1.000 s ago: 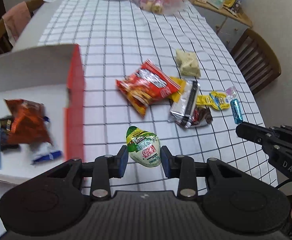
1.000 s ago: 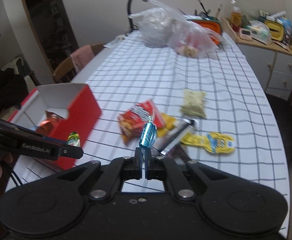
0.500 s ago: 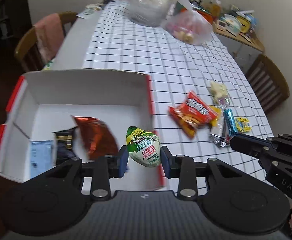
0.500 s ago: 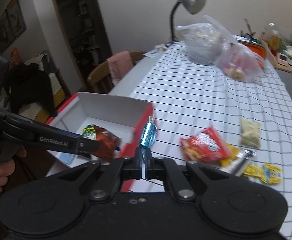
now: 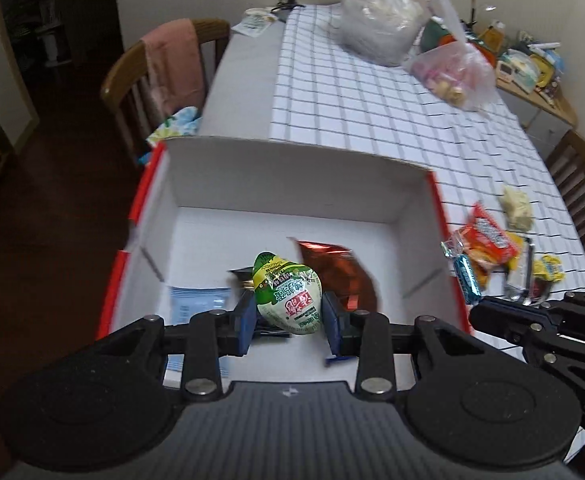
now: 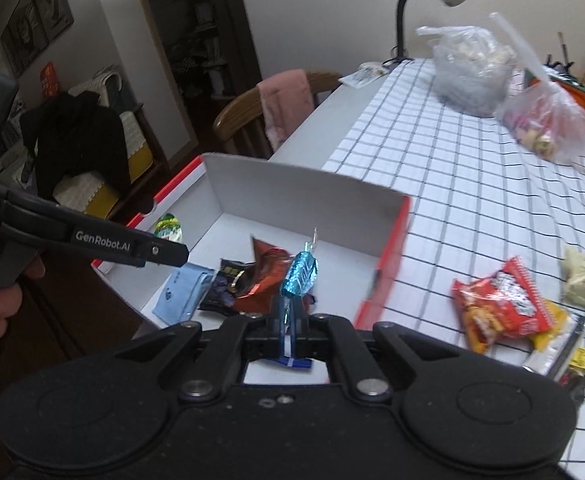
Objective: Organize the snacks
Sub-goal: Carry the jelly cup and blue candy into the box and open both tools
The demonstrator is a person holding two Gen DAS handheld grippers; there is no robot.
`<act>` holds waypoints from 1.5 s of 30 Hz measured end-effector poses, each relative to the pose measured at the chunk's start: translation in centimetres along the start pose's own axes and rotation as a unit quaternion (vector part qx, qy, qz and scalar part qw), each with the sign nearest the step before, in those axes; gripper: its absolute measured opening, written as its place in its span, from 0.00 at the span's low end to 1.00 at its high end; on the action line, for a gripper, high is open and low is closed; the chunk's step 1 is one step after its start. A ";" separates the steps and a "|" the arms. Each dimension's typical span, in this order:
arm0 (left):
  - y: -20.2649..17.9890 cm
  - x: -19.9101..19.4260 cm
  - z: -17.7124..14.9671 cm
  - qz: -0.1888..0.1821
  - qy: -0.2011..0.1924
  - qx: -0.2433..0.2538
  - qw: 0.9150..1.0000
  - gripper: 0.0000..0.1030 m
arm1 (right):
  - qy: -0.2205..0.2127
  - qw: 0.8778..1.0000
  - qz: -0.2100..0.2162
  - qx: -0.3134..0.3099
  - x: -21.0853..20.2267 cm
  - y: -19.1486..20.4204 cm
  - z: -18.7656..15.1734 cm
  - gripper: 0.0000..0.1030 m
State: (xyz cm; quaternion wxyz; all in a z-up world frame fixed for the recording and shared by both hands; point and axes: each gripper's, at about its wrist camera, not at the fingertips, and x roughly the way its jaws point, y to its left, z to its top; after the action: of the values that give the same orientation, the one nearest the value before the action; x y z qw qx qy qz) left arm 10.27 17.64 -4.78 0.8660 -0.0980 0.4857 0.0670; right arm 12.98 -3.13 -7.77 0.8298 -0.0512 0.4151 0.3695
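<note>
Red-sided white box at table's near-left edge | left gripper clamps green-white snack packet above box | right gripper pinches blue foil candy over box's right half

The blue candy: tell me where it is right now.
The blue candy is pinched in the right gripper, held above the red box, just right of the copper foil packet inside.

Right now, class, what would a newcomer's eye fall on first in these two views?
The left gripper pinches a green-and-white egg-shaped snack, hanging over the open red-and-white box. Beside it the right gripper clamps a shiny blue candy by its wrapper tail. A red snack packet waits on the checked tablecloth.
</note>
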 end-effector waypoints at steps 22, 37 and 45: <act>5.1 6.9 0.8 0.014 0.061 0.050 0.997 0.34 | 0.113 0.991 0.041 -0.056 10.3 4.6 1.3 0.01; 3.8 9.4 -0.3 0.028 0.112 0.075 0.991 0.36 | 0.126 0.991 0.039 -0.020 10.6 3.1 0.6 0.24; 4.2 8.4 -0.5 0.013 0.099 0.058 0.993 0.47 | 0.098 0.994 0.050 -0.002 8.3 2.4 0.8 0.33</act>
State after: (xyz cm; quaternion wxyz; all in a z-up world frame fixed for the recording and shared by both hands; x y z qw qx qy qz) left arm 13.33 21.82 -12.60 0.8170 -0.0474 0.5733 0.0395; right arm 15.13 3.65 -12.76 0.7655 -0.0681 0.4953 0.4049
